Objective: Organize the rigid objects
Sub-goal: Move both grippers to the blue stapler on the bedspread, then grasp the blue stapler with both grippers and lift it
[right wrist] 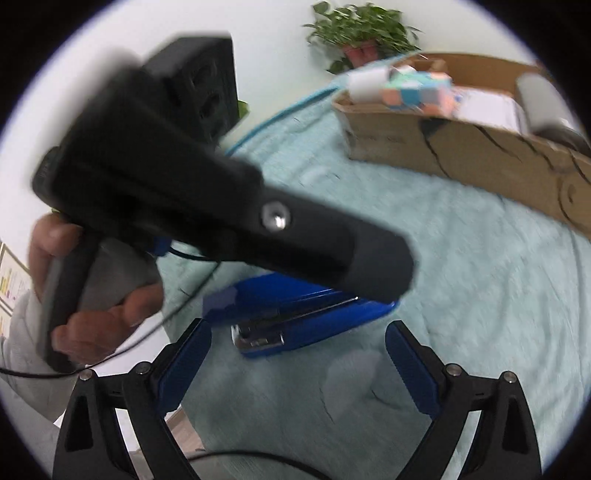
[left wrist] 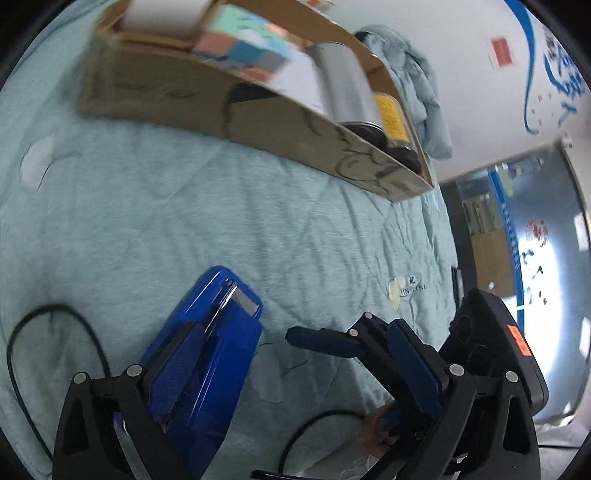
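While both grippers stand wide open, neither has hold of anything. On the pale green quilt (left wrist: 258,221) lies a blue stapler (left wrist: 218,354), flat on the fabric at the near side of the bed. In the left wrist view it sits right against the left finger of the left gripper (left wrist: 295,369), partly behind that blue pad, with its metal mouth pointing toward the far side; the pads do not press on it from both sides. To the right in that view, the right gripper (left wrist: 373,343) reaches in, its fingers spread and empty.

From the right wrist view, the stapler (right wrist: 295,317) lies just beyond the spread fingers of the right gripper (right wrist: 298,354), apart from them, with its metal end toward the near left. Above it, the black body of the left gripper crosses the picture, blurred, with a hand (right wrist: 88,302) wrapped around its grey handle.

Further off, toward the far right, a cardboard box (right wrist: 480,155) rests on the quilt. It holds a colourful box (right wrist: 417,92), a white roll (right wrist: 367,83) and a grey cylinder (right wrist: 535,99). A potted plant (right wrist: 362,33) stands by the white wall beyond the bed.
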Demonstrator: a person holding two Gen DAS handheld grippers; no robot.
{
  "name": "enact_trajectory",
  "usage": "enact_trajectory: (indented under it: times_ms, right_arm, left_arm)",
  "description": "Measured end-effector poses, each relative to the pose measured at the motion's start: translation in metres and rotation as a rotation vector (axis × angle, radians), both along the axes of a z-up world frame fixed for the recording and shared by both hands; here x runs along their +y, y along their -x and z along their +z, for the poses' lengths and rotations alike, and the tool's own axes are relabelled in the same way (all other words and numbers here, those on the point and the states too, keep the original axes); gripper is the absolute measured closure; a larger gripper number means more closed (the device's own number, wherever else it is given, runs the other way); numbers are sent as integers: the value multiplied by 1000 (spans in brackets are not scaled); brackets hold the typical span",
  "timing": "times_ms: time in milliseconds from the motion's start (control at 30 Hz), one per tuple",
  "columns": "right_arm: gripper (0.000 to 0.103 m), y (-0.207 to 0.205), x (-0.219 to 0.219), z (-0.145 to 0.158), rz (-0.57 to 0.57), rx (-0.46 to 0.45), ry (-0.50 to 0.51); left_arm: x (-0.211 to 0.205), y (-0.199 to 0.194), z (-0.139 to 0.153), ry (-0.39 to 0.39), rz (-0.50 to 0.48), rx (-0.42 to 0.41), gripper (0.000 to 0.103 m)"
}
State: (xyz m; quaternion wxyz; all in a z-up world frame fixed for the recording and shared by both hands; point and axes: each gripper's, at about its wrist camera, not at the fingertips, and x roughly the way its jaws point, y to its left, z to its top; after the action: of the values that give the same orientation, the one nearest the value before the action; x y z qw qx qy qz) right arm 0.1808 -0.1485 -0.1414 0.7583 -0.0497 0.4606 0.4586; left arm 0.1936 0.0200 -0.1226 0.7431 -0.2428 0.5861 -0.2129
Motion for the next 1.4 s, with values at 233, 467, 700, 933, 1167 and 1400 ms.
enact_trajectory:
  times_ms: [233,467,700,933,1167,1400]
  right_arm:
    - [8,-8,-30,7,-110,-33,-7]
    - [8,7,-7,15,-98,-155,53]
    - [8,27,10,18,-10,-242,132]
    - [8,43,22,2,92,-192,180]
    - [7,22,9,-5,-13,-118,179]
    - [7,7,-40,10,-194,-130,163]
  left_arm:
    - [14,9,20,-76,-12,-44,10]
    - [43,42,26,-209,-26,-55,19]
    - [59,52,-4,-155,15,11,34]
    - [56,57,-9,-43,22,67,37]
    - [-7,47,-17,114,-114,108,39]
    - [-37,22,-2,142,-152,27,34]
